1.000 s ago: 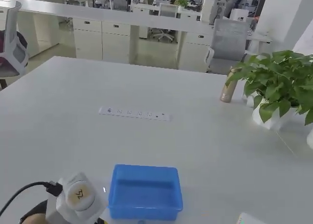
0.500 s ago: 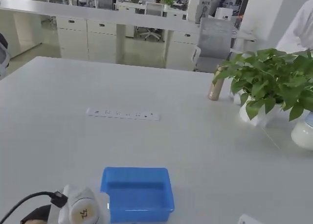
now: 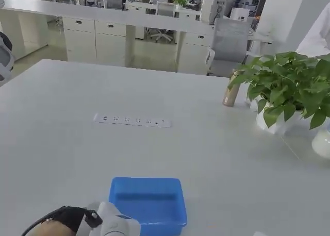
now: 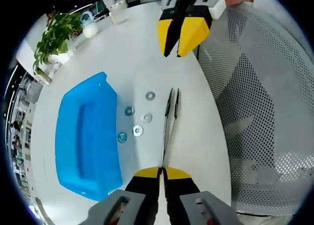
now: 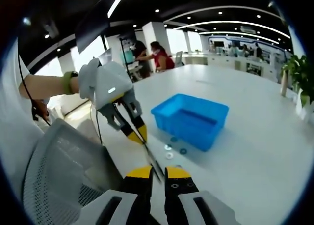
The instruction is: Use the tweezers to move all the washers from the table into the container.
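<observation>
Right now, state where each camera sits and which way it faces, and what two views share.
Head view: on the headset, looking forward and down at the table and blue container; a tool and hand at bottom left.
Left gripper view: on the left tool, looking along its tweezers toward the right tool.
Right gripper view: on the right tool, facing the left tool.
Both gripper views share the washers.

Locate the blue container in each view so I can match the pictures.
Head view: blue container, bottom centre.
Left gripper view: left of centre.
Right gripper view: right of centre.
Shared landmark: the potted plant, seen in all three.
</observation>
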`<state>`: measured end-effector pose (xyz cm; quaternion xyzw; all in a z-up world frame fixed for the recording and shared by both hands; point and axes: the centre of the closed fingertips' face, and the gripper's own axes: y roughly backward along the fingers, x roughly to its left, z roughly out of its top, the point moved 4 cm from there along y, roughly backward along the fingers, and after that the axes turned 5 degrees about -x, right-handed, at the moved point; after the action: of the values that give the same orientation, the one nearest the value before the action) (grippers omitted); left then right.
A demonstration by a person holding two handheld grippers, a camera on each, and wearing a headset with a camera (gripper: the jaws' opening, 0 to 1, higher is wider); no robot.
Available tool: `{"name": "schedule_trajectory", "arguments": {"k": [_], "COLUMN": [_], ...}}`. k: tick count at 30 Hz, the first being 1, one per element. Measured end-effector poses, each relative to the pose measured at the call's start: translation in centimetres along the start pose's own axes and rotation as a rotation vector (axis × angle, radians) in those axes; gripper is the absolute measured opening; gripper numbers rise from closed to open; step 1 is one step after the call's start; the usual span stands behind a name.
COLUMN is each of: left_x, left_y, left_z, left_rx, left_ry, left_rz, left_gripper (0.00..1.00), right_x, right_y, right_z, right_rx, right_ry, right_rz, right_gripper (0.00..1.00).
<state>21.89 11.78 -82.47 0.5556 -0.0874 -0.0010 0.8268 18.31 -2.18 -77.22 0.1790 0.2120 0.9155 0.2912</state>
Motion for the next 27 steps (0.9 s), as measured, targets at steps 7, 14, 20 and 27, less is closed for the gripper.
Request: {"name": "schedule_trajectory", "arguments": {"k": [7, 14, 20, 27], "left_x": [0.0, -1.1, -1.2, -1.2], "left_y": [0.1, 0.7, 3.3, 5.5], "left_z": [-0.2, 0.7, 2.7, 4.5], "left_rx": [-0.005, -0.057, -0.135, -0.192], "left_ry": [0.048, 0.099, 0.126, 0.114], "left_rz": [0.039, 0.009, 0.042, 0.068], "left_gripper": [0.00, 0.00, 0.00, 0.00], "right_x": [-0.2, -0.9, -1.4, -2.1], "right_y": [-0.5, -0.1, 0.6, 1.0], "right_z": [0.2, 0.2, 0.6, 0.8], "right_rx": [-0.008, -0.008, -0.013, -0.008], "right_ry": [0.010, 0.016, 0.035, 0.062], "right_rz": [0.003, -0.004, -0.017, -0.018], "right_gripper": [0.06, 0.06, 0.06, 0.05]}}
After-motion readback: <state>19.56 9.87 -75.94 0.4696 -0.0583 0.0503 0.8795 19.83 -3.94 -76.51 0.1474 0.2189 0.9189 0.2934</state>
